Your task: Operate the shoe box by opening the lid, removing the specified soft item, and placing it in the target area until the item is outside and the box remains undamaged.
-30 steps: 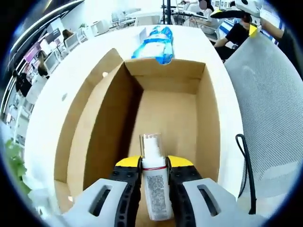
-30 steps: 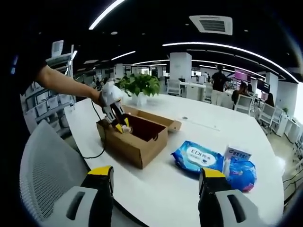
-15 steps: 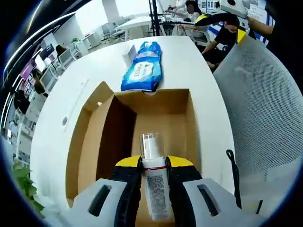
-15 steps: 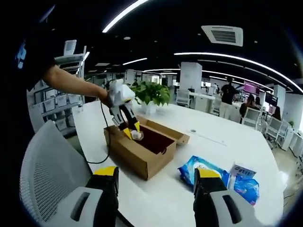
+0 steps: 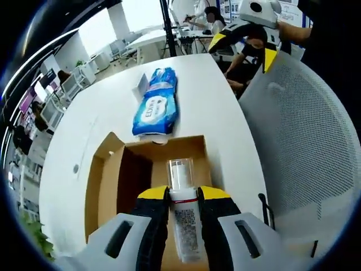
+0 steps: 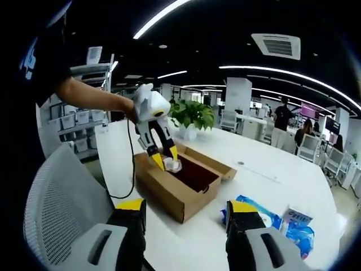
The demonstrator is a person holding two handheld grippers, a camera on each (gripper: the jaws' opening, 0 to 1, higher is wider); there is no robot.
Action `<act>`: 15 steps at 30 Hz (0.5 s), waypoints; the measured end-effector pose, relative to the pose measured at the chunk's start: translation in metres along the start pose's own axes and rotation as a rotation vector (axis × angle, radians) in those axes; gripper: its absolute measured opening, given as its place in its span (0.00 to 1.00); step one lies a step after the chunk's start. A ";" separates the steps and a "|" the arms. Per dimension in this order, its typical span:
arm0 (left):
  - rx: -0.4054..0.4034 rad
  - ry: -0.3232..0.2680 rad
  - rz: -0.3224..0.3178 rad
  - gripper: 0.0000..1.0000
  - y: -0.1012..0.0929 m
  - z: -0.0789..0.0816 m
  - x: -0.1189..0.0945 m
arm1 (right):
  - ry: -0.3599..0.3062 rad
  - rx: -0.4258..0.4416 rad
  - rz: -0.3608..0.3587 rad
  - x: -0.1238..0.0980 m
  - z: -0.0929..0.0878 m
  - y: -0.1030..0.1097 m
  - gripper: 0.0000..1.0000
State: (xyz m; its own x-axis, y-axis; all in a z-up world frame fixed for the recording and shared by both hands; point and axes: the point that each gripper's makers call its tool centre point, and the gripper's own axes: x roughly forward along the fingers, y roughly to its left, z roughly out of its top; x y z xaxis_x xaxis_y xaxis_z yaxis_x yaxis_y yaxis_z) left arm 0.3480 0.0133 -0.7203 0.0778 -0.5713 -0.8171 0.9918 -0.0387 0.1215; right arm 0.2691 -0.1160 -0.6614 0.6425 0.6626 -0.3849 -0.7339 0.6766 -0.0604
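My left gripper (image 5: 184,199) is shut on a small white tube with a clear cap (image 5: 181,212), held above the open cardboard shoe box (image 5: 135,169). In the right gripper view the left gripper (image 6: 166,162) hangs over the box (image 6: 180,189) with the tube (image 6: 172,165) between its yellow tips. My right gripper (image 6: 183,209) stands open with nothing between its jaws, well short of the box. It also shows at the top of the left gripper view (image 5: 243,34).
A blue wet-wipe pack (image 5: 155,107) lies on the white table (image 5: 208,96) beyond the box, with a small white carton (image 5: 140,87) beside it. A grey mesh chair back (image 5: 304,147) stands to the right. A black cable (image 5: 266,210) hangs at the table edge. A potted plant (image 6: 194,116) sits behind the box.
My left gripper has risen with the tube, so the box looks smaller and lower in its view. The right gripper view has shifted slightly; its jaws stay open.
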 end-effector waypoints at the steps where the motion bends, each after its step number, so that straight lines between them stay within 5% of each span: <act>1: 0.008 -0.003 -0.002 0.19 -0.001 0.002 0.000 | 0.000 -0.001 0.002 0.001 0.000 0.000 0.54; 15: 0.105 -0.051 -0.049 0.19 -0.022 0.030 0.000 | -0.023 -0.043 0.067 0.013 0.017 0.012 0.42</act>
State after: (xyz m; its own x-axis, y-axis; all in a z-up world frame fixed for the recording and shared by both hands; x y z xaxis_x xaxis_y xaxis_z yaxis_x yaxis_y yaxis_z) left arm 0.3231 -0.0104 -0.7059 0.0213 -0.6072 -0.7943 0.9782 -0.1516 0.1421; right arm 0.2720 -0.0939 -0.6515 0.5962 0.7133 -0.3685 -0.7839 0.6164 -0.0752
